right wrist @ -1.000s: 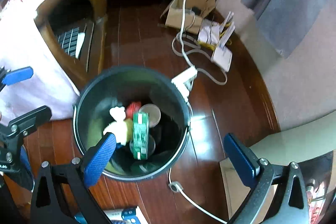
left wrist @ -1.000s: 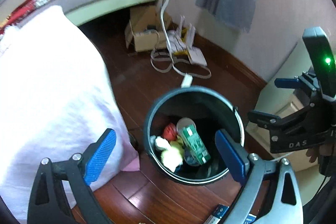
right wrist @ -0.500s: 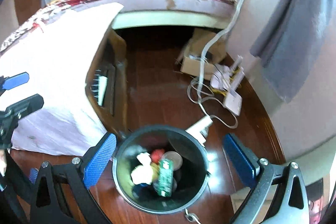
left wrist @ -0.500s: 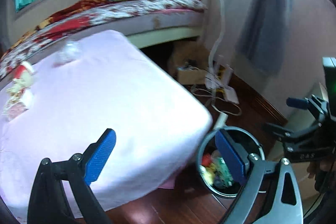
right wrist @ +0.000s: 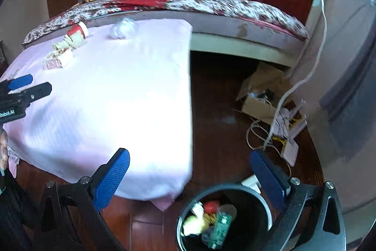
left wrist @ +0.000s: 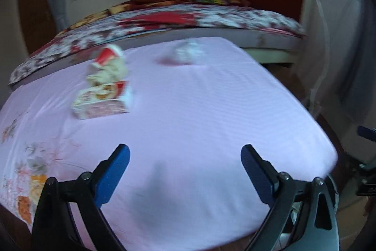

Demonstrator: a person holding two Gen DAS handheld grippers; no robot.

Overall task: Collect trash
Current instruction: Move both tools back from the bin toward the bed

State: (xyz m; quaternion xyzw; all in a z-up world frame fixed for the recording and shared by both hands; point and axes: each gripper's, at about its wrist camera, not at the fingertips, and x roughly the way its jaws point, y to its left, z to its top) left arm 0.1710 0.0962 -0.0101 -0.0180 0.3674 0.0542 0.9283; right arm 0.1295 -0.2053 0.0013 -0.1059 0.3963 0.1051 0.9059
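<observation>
**Trash on the pink desk: reaching for the next piece**

Trash left to collect lies at the far side of the desk (left wrist: pixel 211 121), which is draped in a pink cloth. Three pieces show: a flat printed carton (left wrist: pixel 103 101), a red-and-white paper cup (left wrist: pixel 109 57) tipped on its side just behind it with some crumpled paper between them, and a crumpled white wad (left wrist: pixel 188 53) further right, apart from the other two. The left view is blurred, so finer detail cannot be read.

Both tongs are spread wide and hold nothing. The left tongs (left wrist: pixel 184 171) hover over the near part of the desk, pointed toward the carton and cup. The right tongs (right wrist: pixel 189 177) hang off the desk's corner above the floor, with the black bin (right wrist: pixel 263 201) just below them, already carrying several scraps.

The step in hand looks like a reach for the next piece. Judging from the layout, the left tongs would do best to go for the carton or cup, closing across the narrow side. The cup is likely to crush or roll, so a gentle squeeze at mid-body suits it. The wad should compress easily and is nearer the bin side.
</observation>
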